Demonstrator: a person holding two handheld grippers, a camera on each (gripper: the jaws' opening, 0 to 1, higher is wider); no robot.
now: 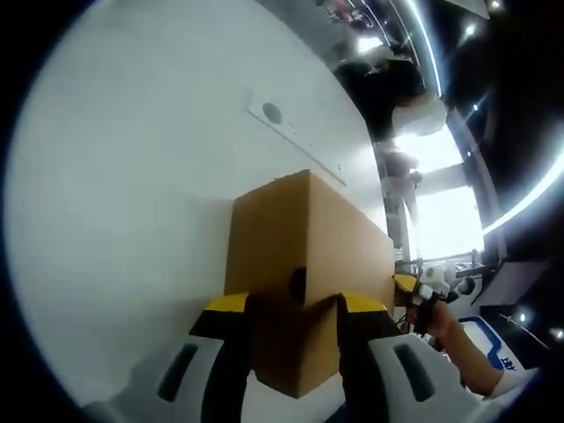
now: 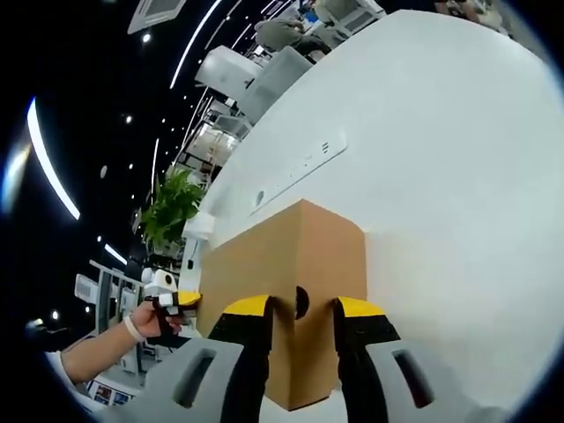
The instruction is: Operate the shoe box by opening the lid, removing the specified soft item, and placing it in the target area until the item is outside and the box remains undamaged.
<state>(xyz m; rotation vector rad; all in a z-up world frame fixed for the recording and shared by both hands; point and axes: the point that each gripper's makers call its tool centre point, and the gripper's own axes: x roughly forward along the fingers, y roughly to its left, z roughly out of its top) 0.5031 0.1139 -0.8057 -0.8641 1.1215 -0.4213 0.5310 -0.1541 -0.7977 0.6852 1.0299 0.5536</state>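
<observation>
Left gripper view: the left claw point(image 1: 295, 322) rises from six o'clock, its yellow-tipped jaws clenched on the near end of the box point(image 1: 308, 264), one jaw on each side of the corner; a round hole point(image 1: 298, 284) in the cardboard sits between the jaw tips; the box is brown, its lid shut, and it stands on the white bench point(image 1: 132, 220); a pale strip point(image 1: 295, 137) with a round socket lies on the bench at twelve o'clock beyond the box; at four o'clock the right claw point(image 1: 414, 291) and the hand point(image 1: 441, 322) holding it meet the far end of the box.

Right gripper view: the right claw point(image 2: 300, 322) grips the opposite end of the box point(image 2: 282, 273) the same way, jaws astride the corner and its hole point(image 2: 301, 302); the bench point(image 2: 441, 176) spreads toward two o'clock; at eight o'clock the left claw point(image 2: 176, 301) and its hand point(image 2: 145, 322) touch the box; a plant point(image 2: 169, 207) stands at ten o'clock.
</observation>
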